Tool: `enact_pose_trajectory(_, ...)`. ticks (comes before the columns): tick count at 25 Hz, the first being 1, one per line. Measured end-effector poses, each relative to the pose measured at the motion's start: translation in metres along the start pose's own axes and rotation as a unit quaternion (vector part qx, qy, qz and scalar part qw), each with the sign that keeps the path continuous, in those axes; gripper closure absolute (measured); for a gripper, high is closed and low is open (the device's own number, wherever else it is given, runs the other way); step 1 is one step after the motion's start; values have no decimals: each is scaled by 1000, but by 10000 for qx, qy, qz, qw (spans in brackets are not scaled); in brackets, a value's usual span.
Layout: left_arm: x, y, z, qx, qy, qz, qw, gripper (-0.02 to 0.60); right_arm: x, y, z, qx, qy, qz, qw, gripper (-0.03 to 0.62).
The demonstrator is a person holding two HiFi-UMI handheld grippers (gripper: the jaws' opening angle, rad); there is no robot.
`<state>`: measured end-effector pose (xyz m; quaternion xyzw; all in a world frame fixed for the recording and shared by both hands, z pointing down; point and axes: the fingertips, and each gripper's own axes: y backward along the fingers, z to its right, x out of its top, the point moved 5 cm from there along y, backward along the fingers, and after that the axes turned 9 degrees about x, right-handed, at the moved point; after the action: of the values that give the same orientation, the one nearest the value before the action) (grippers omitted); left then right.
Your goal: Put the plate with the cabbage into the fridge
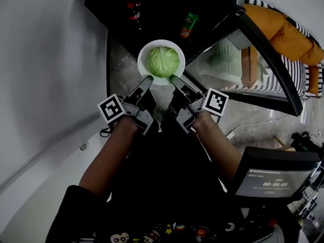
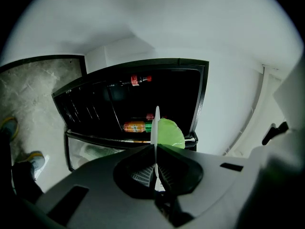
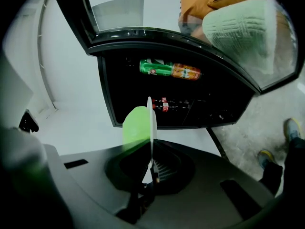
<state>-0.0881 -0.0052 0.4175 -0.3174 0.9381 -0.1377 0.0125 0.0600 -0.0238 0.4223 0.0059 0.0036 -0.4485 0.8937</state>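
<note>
A white plate [image 1: 144,53] carries a pale green cabbage [image 1: 163,61] and hangs in front of the open, dark fridge [image 1: 162,14]. My left gripper [image 1: 148,78] is shut on the plate's near-left rim, and my right gripper [image 1: 172,78] is shut on its near-right rim. In the left gripper view the plate [image 2: 155,128] shows edge-on between the jaws, with the cabbage [image 2: 172,133] to its right. The right gripper view has the plate [image 3: 149,123] edge-on too, the cabbage [image 3: 137,125] to its left.
Inside the fridge lie a red-capped bottle [image 1: 134,11] and a green-and-orange bottle [image 1: 188,25]. The glass fridge door [image 1: 253,70] stands open to the right. A grey wall [image 1: 45,59] runs along the left. A screen with a timer [image 1: 271,178] stands at lower right.
</note>
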Motion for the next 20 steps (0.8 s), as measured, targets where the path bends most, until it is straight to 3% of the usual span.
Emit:
enact_pose_trajectory(3,0,5,0,-118,-42,55,9999,565,-4,-1,-4,41,145,-41,9999,576)
enact_pose_trajectory(10,1,5,0,122,-118,35,9998,565,-4,2,-1,-65,-62,18,10000,576)
enact_pose_trajectory(20,2,5,2,49,-161,26,9999,565,-4,0,-3,43,28,25,10000,576)
